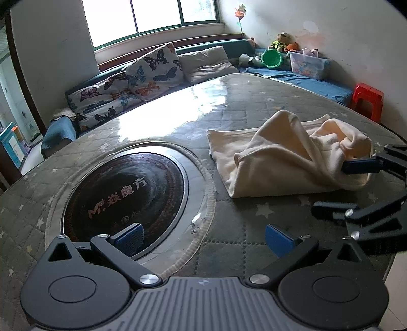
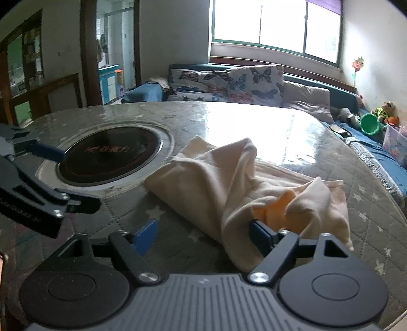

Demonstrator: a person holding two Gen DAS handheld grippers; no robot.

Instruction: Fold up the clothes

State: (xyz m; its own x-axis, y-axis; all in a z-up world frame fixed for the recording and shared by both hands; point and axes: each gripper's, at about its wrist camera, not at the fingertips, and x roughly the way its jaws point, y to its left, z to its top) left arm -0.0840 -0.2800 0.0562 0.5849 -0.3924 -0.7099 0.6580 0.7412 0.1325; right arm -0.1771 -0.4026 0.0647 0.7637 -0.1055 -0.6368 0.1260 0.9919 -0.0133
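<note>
Your cream-coloured soft cloth garment (image 2: 229, 183) lies bunched on the round quilted grey tabletop with pale stars (image 1: 254, 101), to the right of the round black glass hob with orange lettering (image 1: 122, 196) that is set into the tabletop's middle. Its far part lies flat, while the near part stands up in loose peaks and folds.

Your left tool (image 1: 203, 235) hangs over the near rim of the hob with its blue-padded fingers (image 1: 132, 235) spread wide; nothing lies between them and neither pad touches the garment, which sits well off to its right.

Your right tool (image 2: 203, 235) is at the garment's near edge. Its jaws are spread: the right-hand blue pad (image 2: 260, 234) is tucked in among the folds, with cloth draped against it, and the left-hand pad stands clear over bare tabletop. The cloth is not pinched between the two.

Behind the tabletop, butterfly-print cushions (image 1: 142, 73) lean along a dark bench below a bright window (image 2: 277, 23).
</note>
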